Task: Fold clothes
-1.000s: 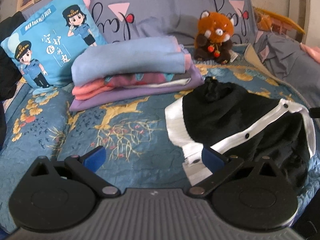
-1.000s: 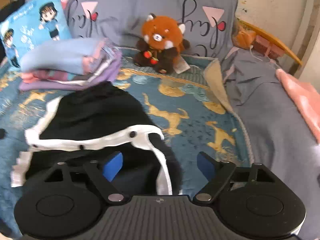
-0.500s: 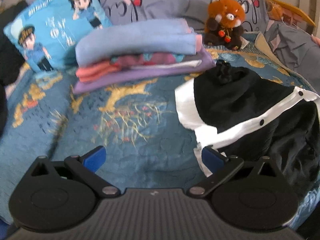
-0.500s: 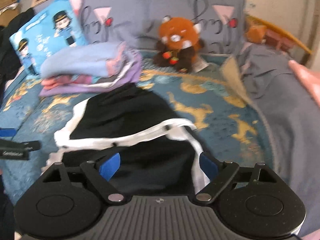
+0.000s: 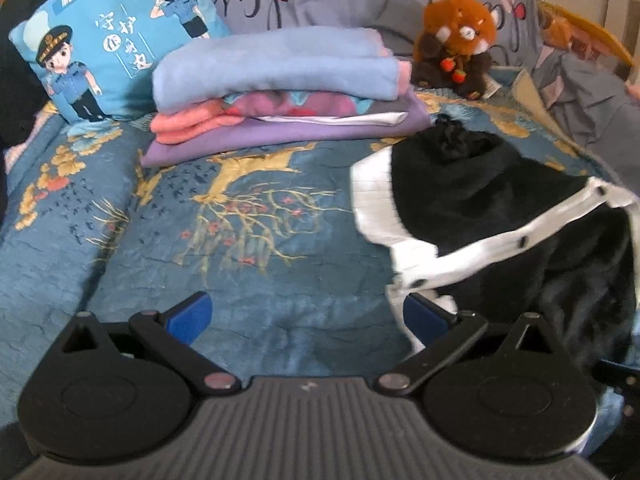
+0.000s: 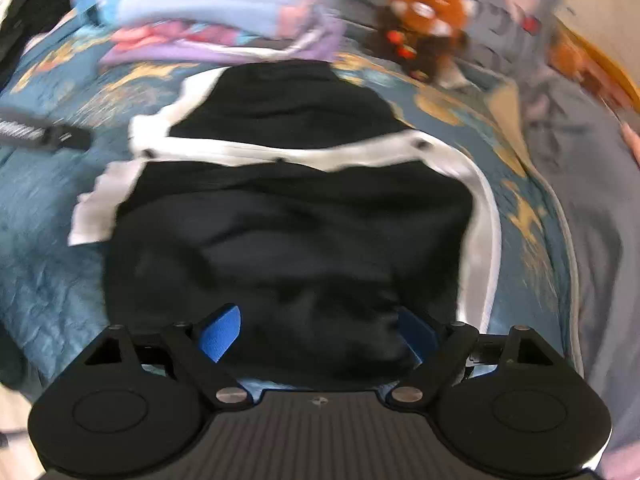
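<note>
Bed quilt (image 5: pixel 240 240) carries crumpled black-and-white cardigan (image 6: pixel 280 220) near folded stack (image 5: pixel 280 92); left claw (image 5: pixel 306 318) and right claw (image 6: pixel 316 334) both released, so pinch the near hem corners evenly before folding.

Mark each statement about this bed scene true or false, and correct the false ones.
1. The black garment has white trim with dark buttons. True.
2. The folded stack has a purple piece on top. False: a light blue piece is on top, and purple is at the bottom.
3. The red panda plush sits at the back of the bed, to the right of the stack. True.
4. The left hand-held gripper is shut on the garment. False: it is open, with only bedspread between its fingers.
5. The cartoon cushion lies on the black garment. False: it stands left of the stack.
</note>
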A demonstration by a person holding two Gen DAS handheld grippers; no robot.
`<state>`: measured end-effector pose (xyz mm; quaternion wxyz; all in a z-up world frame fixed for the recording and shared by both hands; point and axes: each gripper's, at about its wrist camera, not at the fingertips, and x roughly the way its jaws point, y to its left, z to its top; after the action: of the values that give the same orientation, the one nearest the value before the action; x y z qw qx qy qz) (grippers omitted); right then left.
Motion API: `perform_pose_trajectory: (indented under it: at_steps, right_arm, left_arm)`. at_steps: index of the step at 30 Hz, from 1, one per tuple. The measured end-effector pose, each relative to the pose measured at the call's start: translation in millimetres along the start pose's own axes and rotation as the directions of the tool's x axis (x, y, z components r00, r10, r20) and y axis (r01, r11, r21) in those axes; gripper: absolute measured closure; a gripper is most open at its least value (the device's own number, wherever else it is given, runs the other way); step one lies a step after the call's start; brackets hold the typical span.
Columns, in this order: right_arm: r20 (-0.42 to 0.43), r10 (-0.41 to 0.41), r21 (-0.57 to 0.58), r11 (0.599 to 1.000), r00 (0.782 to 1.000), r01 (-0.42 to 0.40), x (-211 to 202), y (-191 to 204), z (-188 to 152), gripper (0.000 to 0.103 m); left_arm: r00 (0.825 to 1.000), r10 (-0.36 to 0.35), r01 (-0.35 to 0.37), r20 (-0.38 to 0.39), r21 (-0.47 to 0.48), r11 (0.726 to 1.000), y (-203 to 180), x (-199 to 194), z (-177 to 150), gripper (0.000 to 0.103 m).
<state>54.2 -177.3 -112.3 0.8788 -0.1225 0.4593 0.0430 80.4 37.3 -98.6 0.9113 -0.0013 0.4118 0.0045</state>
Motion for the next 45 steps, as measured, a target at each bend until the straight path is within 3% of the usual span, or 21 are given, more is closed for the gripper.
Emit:
perform_pose_trajectory:
  at_steps: [5, 9, 17, 20, 22, 24, 25, 26, 27, 29, 32, 45]
  right_arm:
    - [0.042, 0.055, 0.095, 0.994, 0.998, -0.059, -4, -30, -14, 0.016]
    - [0.03, 0.123, 0.225, 0.966, 0.992, -0.127, 6, -50, -23, 0.016]
    - [0.003, 0.295, 0.48, 0.838, 0.955, -0.26, 42, -71, -26, 0.016]
    - [-0.015, 0.273, 0.481, 0.845, 0.962, -0.233, 46, -64, -20, 0.017]
    - [-0.047, 0.227, 0.441, 0.878, 0.973, -0.183, 46, -56, -17, 0.025]
    - [-0.074, 0.164, 0.421, 0.899, 0.984, -0.118, 43, -52, -15, 0.058]
    - [-0.087, 0.132, 0.423, 0.902, 0.987, -0.083, 41, -53, -16, 0.07]
    - [-0.096, 0.115, 0.44, 0.896, 0.989, -0.062, 40, -57, -17, 0.089]
    - [-0.103, 0.104, 0.46, 0.887, 0.989, -0.045, 40, -61, -19, 0.093]
    - [-0.089, 0.136, 0.521, 0.851, 0.987, -0.071, 40, -72, -24, 0.093]
    - [-0.083, 0.144, 0.55, 0.832, 0.986, -0.075, 37, -77, -26, 0.098]
    - [-0.087, -0.036, 0.462, 0.884, 0.996, 0.072, -39, -94, -41, 0.101]
  left_arm:
    - [0.998, -0.038, 0.035, 0.041, 0.068, 0.997, -20, -12, -4, 0.0]
    - [0.998, -0.052, 0.048, 0.032, 0.109, 0.993, -33, -11, -10, 0.0]
    - [0.998, -0.062, 0.058, 0.029, 0.14, 0.989, -45, -9, -16, 0.0]
    - [0.998, -0.061, 0.057, 0.025, 0.149, 0.987, -47, -9, -18, 0.0]
    - [0.998, -0.061, 0.057, 0.02, 0.15, 0.987, -47, -8, -19, 0.0]
    - [0.998, -0.061, 0.058, 0.015, 0.149, 0.987, -47, -7, -19, 0.0]
    - [0.998, -0.062, 0.059, 0.014, 0.148, 0.987, -46, -7, -19, 0.0]
    - [0.998, -0.063, 0.06, 0.014, 0.147, 0.987, -46, -7, -19, 0.0]
    - [0.998, -0.064, 0.061, 0.014, 0.145, 0.988, -46, -7, -19, 0.0]
    - [0.998, -0.066, 0.064, 0.01, 0.141, 0.988, -45, -6, -19, 0.0]
    - [0.998, -0.065, 0.063, 0.006, 0.132, 0.989, -44, -6, -19, 0.0]
    - [0.999, -0.052, 0.052, -0.005, 0.112, 0.992, -38, -2, -17, 0.0]
